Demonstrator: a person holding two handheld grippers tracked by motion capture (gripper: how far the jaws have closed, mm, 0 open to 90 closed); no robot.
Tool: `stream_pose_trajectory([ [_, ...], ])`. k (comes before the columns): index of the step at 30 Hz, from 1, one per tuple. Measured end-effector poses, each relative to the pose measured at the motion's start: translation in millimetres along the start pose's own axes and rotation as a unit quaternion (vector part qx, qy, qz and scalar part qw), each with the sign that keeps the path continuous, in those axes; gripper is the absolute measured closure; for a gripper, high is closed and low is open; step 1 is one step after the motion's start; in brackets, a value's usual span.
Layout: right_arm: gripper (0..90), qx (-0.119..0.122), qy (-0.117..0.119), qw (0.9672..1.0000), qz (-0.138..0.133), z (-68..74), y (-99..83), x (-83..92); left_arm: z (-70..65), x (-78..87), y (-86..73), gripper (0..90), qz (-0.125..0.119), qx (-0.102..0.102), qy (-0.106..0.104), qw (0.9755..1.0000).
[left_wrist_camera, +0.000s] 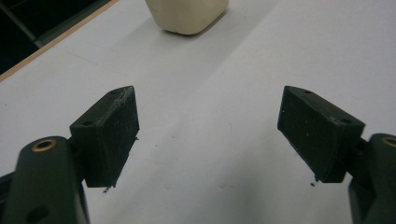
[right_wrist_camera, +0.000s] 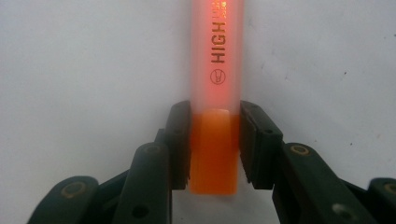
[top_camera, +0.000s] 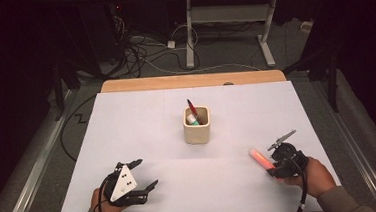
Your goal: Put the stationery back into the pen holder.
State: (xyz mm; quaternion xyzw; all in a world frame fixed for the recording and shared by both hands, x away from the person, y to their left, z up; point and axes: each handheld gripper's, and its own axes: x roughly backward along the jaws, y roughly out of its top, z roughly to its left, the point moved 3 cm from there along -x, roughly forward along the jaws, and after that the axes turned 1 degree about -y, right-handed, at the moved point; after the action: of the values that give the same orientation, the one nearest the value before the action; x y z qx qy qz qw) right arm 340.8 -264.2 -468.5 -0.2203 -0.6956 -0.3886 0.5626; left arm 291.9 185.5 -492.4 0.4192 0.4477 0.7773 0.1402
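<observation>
An orange highlighter (top_camera: 261,159) lies on the white sheet (top_camera: 142,129) at the front right, its translucent cap pointing toward the middle. My right gripper (top_camera: 274,166) is shut on its orange rear end; in the right gripper view the two pads press against both sides of the highlighter (right_wrist_camera: 217,70), with the gripper (right_wrist_camera: 214,140) low over the sheet. At the front left my left gripper (top_camera: 148,172) stands open with bare sheet between its jaws (left_wrist_camera: 208,135). A cream square cup (top_camera: 197,130) stands in the middle, holding a red pen (top_camera: 192,107) and a pale marker.
The cream cup (left_wrist_camera: 187,16) stands ahead of the left gripper, somewhat to its left. The table's wooden far edge (top_camera: 189,81) lies beyond the sheet. Behind it are cables and the legs of another desk on the floor.
</observation>
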Motion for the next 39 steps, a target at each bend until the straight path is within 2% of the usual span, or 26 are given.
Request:
stream_pose_trajectory([
  [3, 67.4, -0.014, 0.005, 0.9994, -0.031, -3.6, -1.2, 0.6, -1.1, -3.7, -0.9, 20.1, 0.018, -0.016, 0.007, 0.9997],
  [7, 67.4, -0.022, 0.017, 0.997, -0.072, -5.2, -0.7, 4.2, -0.4, -7.6, -0.6, 20.0, 0.026, -0.025, 0.016, 0.9992],
  [12, 67.4, -0.021, 0.04, 0.9905, -0.13, -4.4, 6.1, 15.0, -1.3, -13.3, 5.0, 19.8, 0.03, -0.044, 0.028, 0.9982],
  [14, 67.4, -0.021, 0.057, 0.9873, -0.146, -3.1, 10.3, 18.4, -1.0, -16.4, 8.0, 19.8, 0.033, -0.051, 0.032, 0.9976],
  [16, 67.3, -0.022, 0.061, 0.9861, -0.153, -0.1, 15.3, 20.4, -0.3, -19.5, 11.4, 19.8, 0.034, -0.056, 0.034, 0.9973],
  [20, 67.4, -0.007, 0.068, 0.9858, -0.153, 9.7, 26.9, 24.2, 0.5, -26.8, 19.5, 19.9, 0.033, -0.071, 0.039, 0.9961],
  [26, 67.3, 0.029, 0.077, 0.9853, -0.15, 27.9, 47.4, 28.7, -0.8, -40.3, 30.4, 20.0, 0.031, -0.102, 0.044, 0.9933],
  [34, 67.3, 0.074, 0.088, 0.983, -0.143, 49.3, 73.2, 26.1, 2.3, -45.8, 35.0, 20.1, 0.02, -0.105, 0.044, 0.9933],
  [39, 67.3, 0.086, 0.097, 0.9821, -0.137, 57.4, 86.0, 24.1, 3.5, -49.7, 38.4, 20.1, 0.015, -0.111, 0.047, 0.9926],
])
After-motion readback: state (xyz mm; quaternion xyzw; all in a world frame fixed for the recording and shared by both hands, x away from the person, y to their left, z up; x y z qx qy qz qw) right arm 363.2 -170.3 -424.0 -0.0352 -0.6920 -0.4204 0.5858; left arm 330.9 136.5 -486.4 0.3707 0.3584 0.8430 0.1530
